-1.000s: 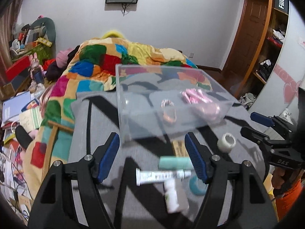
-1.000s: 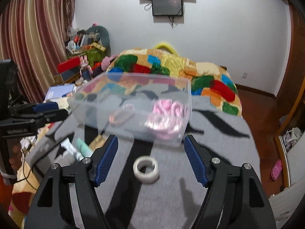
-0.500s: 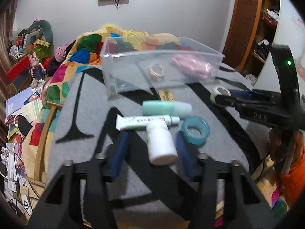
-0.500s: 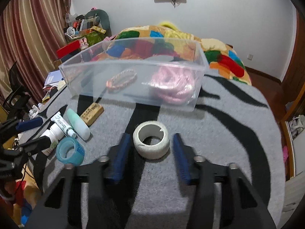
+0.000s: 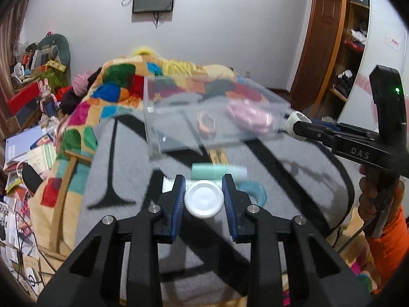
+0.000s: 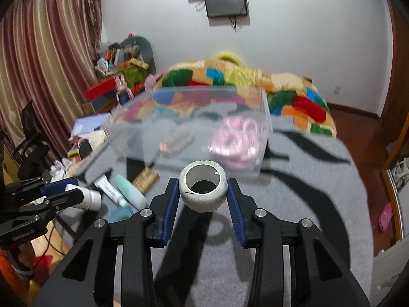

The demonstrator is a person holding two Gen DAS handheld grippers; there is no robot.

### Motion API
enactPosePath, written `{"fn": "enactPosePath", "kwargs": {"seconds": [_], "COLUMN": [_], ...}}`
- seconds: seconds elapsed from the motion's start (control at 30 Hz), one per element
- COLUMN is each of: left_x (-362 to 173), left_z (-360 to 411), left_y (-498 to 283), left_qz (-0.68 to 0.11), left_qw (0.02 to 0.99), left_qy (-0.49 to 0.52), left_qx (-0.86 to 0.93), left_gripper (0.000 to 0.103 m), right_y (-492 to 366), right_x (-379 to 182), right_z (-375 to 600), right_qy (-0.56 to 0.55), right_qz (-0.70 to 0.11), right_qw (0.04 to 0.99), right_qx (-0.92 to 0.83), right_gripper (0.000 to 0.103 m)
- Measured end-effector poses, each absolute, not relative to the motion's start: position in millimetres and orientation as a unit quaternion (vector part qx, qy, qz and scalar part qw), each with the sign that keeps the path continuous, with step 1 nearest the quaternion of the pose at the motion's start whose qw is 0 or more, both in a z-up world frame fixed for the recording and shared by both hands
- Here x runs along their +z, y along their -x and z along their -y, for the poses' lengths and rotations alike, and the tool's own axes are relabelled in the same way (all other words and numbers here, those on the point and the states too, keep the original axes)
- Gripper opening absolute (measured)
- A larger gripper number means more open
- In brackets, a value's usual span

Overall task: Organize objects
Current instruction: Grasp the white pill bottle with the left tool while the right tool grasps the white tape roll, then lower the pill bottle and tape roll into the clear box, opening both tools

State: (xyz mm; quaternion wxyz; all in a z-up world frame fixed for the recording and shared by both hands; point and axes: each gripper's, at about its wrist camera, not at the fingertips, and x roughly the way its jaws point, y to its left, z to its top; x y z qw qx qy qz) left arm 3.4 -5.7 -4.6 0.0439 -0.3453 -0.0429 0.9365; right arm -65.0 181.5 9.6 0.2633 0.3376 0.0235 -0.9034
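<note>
My left gripper (image 5: 203,196) is shut on a white bottle (image 5: 203,198), held above the grey blanket; it also shows in the right wrist view (image 6: 88,196). My right gripper (image 6: 203,194) is shut on a white tape roll (image 6: 203,184), lifted off the blanket; the roll also shows in the left wrist view (image 5: 294,122). A clear plastic bin (image 5: 163,125) ahead holds a pink bundle (image 5: 249,116) and an orange bracelet (image 5: 205,125).
On the blanket lie a mint tube (image 5: 218,172), a white tube (image 6: 108,186), a teal tape ring (image 5: 254,192) and a wooden piece (image 6: 146,177). A colourful quilt (image 5: 122,81) lies behind the bin. Clutter fills the floor at left (image 5: 23,151).
Both grippers have shut on their objects and lifted them: the left took the white bottle, the right took the white tape roll off the blanket.
</note>
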Motion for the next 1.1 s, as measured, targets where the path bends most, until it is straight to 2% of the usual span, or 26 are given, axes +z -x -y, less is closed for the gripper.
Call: {"fn": "enactPosePath", "kwargs": {"seconds": [0.23,0.6,0.8,1.1], "left_x": [30,55,40,8], "left_z": [20,38,42,30], "left_y": [18,79,118,143], "left_qz": [0.055,0.070,0.071,0.055], "left_qw": [0.039,0.027,0.007,0.002], "left_qy": [0.306,0.292,0.309,0.346], "left_qx": [0.950,0.954,0.948,0.936], "left_gripper": [0.029,0.029,0.029,0.029], "right_y": [77,126,162,164], "right_x": [46,55,32,12], "right_z": [-169,-145,-123,-106], "right_qy": [-0.299,-0.312,-0.360,-0.377], "right_qz": [-0.021,-0.007,-0.016,-0.056], "right_qw": [0.271,0.262,0.258,0.253], "right_qx": [-0.915,-0.913,-0.896,-0.889], "right_gripper": [0.034,0.034,0.034,0.035]}}
